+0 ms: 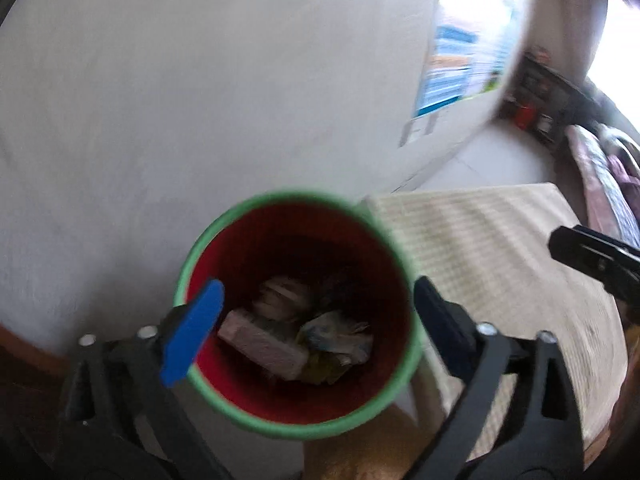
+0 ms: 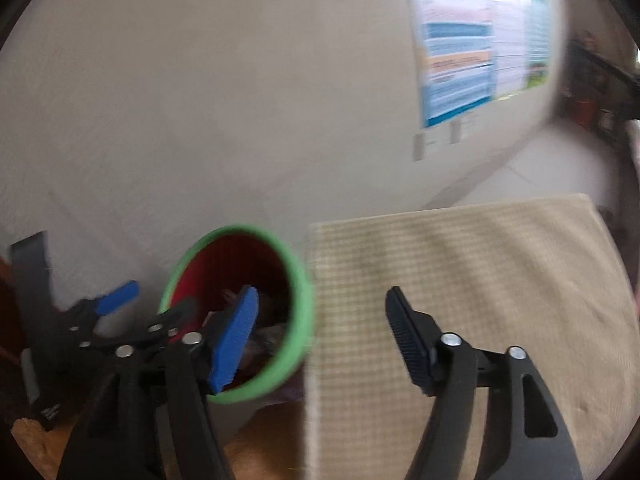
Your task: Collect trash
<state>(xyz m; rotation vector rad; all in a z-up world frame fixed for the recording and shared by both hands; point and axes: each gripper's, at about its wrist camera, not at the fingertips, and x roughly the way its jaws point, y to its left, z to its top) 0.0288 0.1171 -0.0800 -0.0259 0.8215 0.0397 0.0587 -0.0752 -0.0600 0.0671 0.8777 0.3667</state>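
A round bin with a green rim and a red inside stands on the floor against the wall. In it lie a pale block and crumpled wrappers. My left gripper hangs open right above the bin's mouth, with nothing between its fingers. In the right wrist view the bin is at lower left. My right gripper is open and empty, its blue pad over the bin and its black pad over the table. The left gripper's blue pad shows left of the bin.
A table under a beige checked cloth stands tight against the bin's right side. A white wall rises behind, with a blue poster further right. Dark shelves and bedding lie at far right. The floor is orange-brown.
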